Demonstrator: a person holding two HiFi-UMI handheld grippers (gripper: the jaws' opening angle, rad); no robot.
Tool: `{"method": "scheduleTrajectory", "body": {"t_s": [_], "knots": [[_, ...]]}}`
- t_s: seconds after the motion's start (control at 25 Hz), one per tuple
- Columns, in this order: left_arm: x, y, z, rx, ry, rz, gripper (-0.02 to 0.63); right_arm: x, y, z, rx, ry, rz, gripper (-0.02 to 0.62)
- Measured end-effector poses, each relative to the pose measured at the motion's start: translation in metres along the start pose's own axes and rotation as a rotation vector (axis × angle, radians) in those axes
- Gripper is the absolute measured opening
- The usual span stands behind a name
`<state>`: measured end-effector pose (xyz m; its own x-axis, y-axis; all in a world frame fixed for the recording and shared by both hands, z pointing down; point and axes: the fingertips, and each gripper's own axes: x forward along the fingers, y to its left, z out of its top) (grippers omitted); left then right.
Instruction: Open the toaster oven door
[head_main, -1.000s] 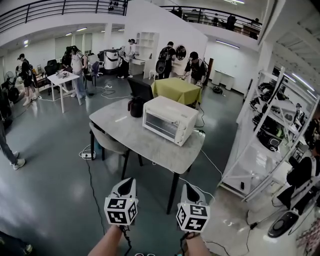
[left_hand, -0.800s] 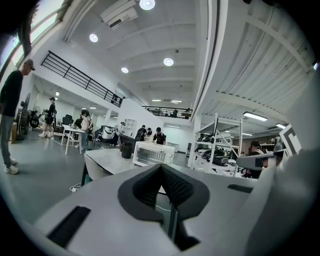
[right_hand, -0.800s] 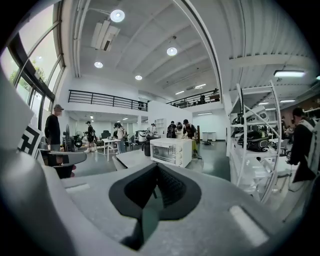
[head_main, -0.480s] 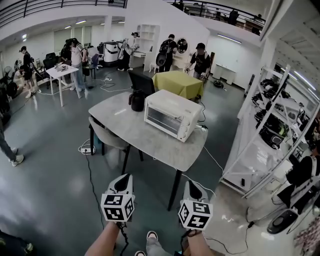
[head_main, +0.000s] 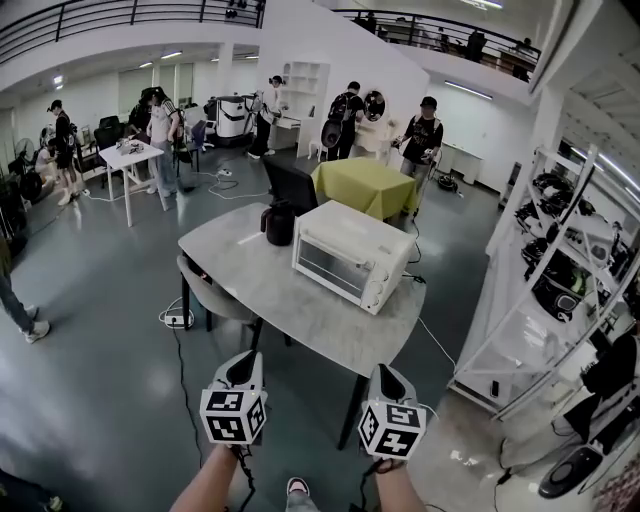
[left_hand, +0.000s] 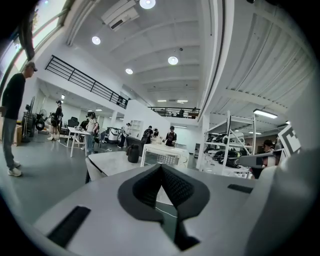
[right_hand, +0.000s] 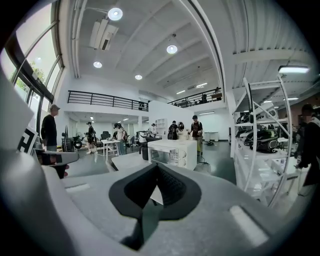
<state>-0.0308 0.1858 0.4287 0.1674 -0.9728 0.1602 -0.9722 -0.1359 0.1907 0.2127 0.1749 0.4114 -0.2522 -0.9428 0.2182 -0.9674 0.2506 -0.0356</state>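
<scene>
A cream toaster oven (head_main: 350, 258) stands on a grey table (head_main: 300, 312), its glass door closed and facing me. It also shows small and far off in the left gripper view as the toaster oven (left_hand: 162, 156) and in the right gripper view as the toaster oven (right_hand: 175, 152). My left gripper (head_main: 243, 363) and right gripper (head_main: 386, 376) hang side by side in front of the table's near edge, well short of the oven. Both are shut with nothing between the jaws, as the left gripper (left_hand: 161, 167) and right gripper (right_hand: 156, 167) show in their own views.
A black jug (head_main: 278, 225) stands left of the oven. A pale chair (head_main: 215, 288) is tucked under the table's left side. White shelving racks (head_main: 545, 300) line the right. A yellow-green covered table (head_main: 365, 185) and several people are farther back.
The table and oven have come slightly nearer and lower in the head view as the person walks forward. Both grippers stay shut and side by side.
</scene>
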Motion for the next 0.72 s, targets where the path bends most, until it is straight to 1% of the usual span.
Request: {"method": "scheduleTrajectory", "body": {"t_s": [0.44, 0.72], "knots": [[0.113, 0.005, 0.033, 0.021, -0.006, 0.018, 0.003, 0.111, -0.043, 0.037, 0.003, -0.012, 0.021, 0.005], [0.17, 0.01, 0.025, 0.025, 0.035, 0.016, 0.004, 0.164, -0.064, 0.034, 0.012, 0.015, 0.021, 0.005]]}}
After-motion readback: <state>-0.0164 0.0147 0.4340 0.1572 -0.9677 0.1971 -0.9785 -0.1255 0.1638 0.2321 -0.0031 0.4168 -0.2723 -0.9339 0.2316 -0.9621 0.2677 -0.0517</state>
